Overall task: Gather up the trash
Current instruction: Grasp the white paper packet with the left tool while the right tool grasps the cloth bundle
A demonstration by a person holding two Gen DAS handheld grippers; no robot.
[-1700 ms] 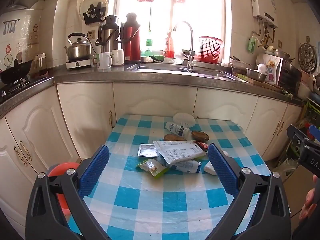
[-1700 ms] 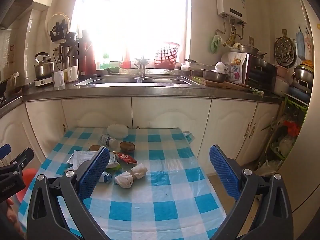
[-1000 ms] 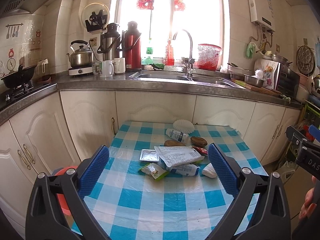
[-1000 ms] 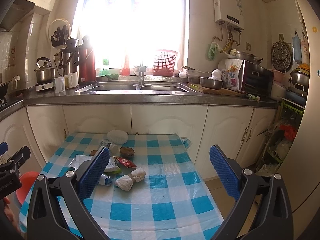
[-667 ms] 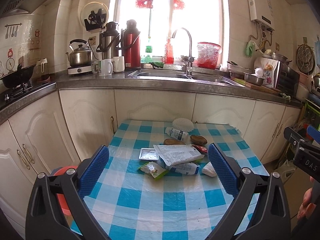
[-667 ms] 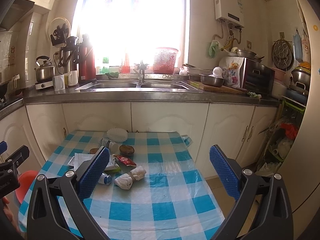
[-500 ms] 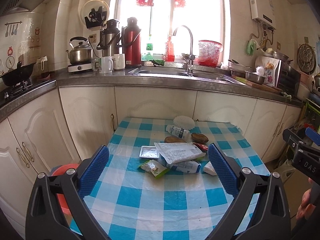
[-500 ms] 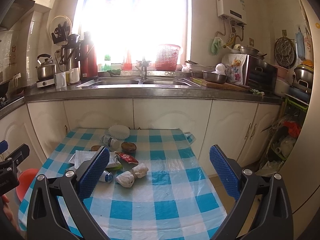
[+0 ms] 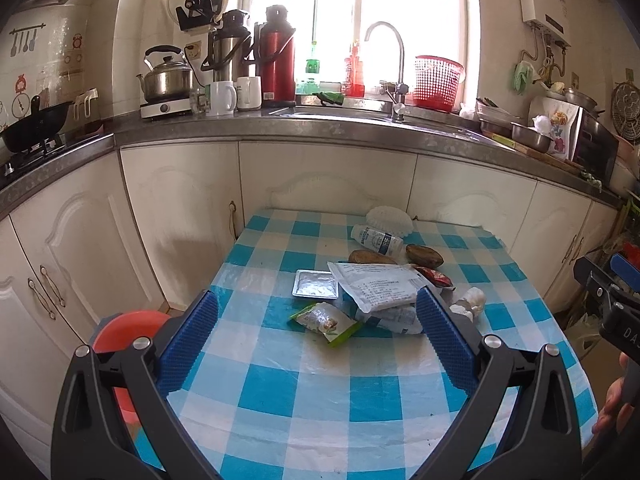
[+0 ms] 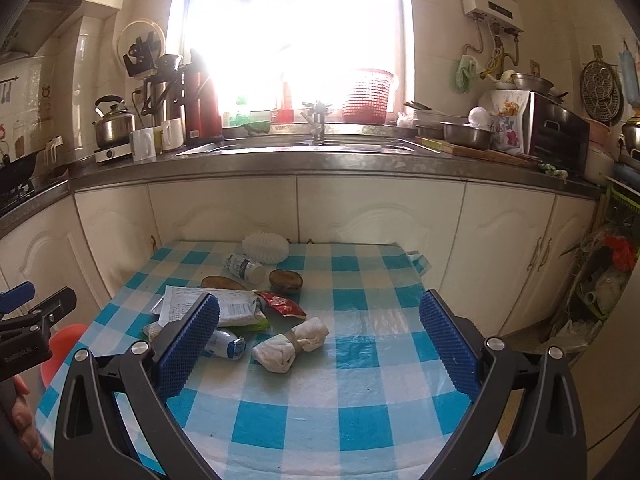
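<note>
Both tongs are wide open and hold nothing. From the left wrist view, the left gripper (image 9: 316,338) hangs above the blue checked table (image 9: 304,400), and the trash sits in a heap past its fingers: a green snack bag (image 9: 325,320), a foil tray (image 9: 315,284), a big white packet (image 9: 380,283) and a small bottle (image 9: 376,239). From the right wrist view, the right gripper (image 10: 320,346) is above the same table (image 10: 360,412), with a tied white wad (image 10: 292,344) and a red wrapper (image 10: 282,304) lying between its fingers.
</note>
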